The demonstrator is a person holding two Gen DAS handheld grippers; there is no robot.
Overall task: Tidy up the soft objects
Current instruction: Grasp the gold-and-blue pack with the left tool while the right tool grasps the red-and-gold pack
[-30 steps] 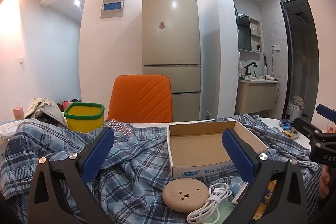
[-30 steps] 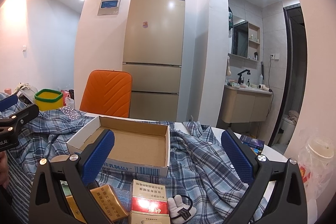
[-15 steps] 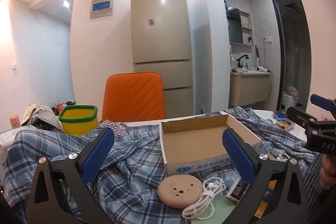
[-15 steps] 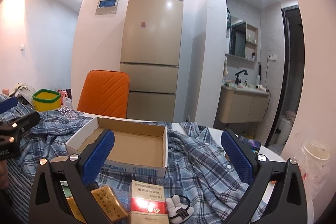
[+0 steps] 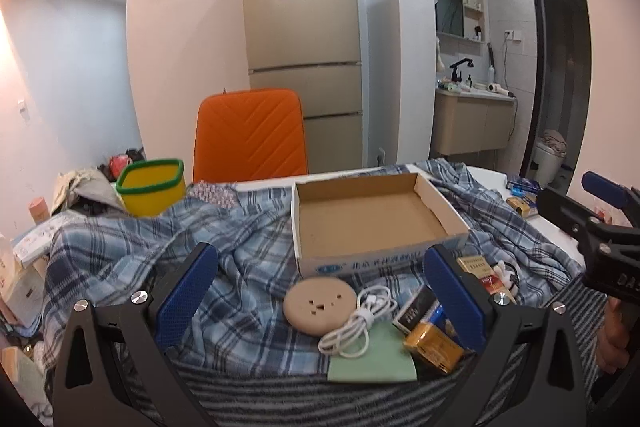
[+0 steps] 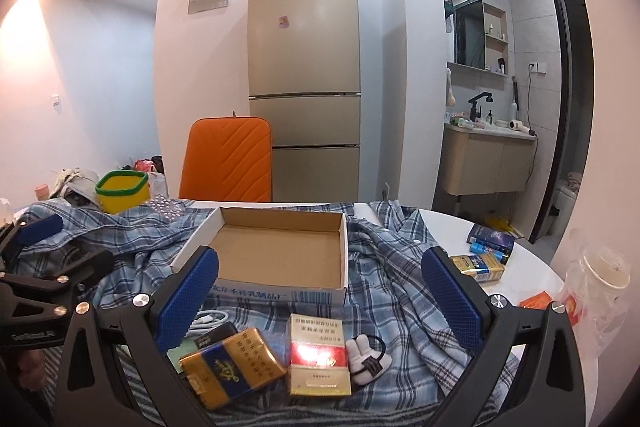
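While spread rumpled across the table, plaid shirt (image 5: pixel 248 267) lies under one open cardboard box (image 5: pixel 372 223), empty. Just in front of box: one round beige disc (image 5: pixel 320 303), one coiled white cable (image 5: pixel 360 319), one green sheet (image 5: pixel 372 359). Left gripper (image 5: pixel 320 291) spread wide, holding nothing; right gripper (image 6: pixel 320 295) likewise wide, unloaded. Only in right view: red-and-gold packet (image 6: pixel 318 355), white bunny hair tie (image 6: pixel 368 355), plastic cup (image 6: pixel 600 279) at table edge. Gold-blue packet (image 6: pixel 232 367) beside. Behind: yellow tub (image 5: pixel 152 191), orange chair (image 5: pixel 250 135), fridge (image 5: pixel 302 39).
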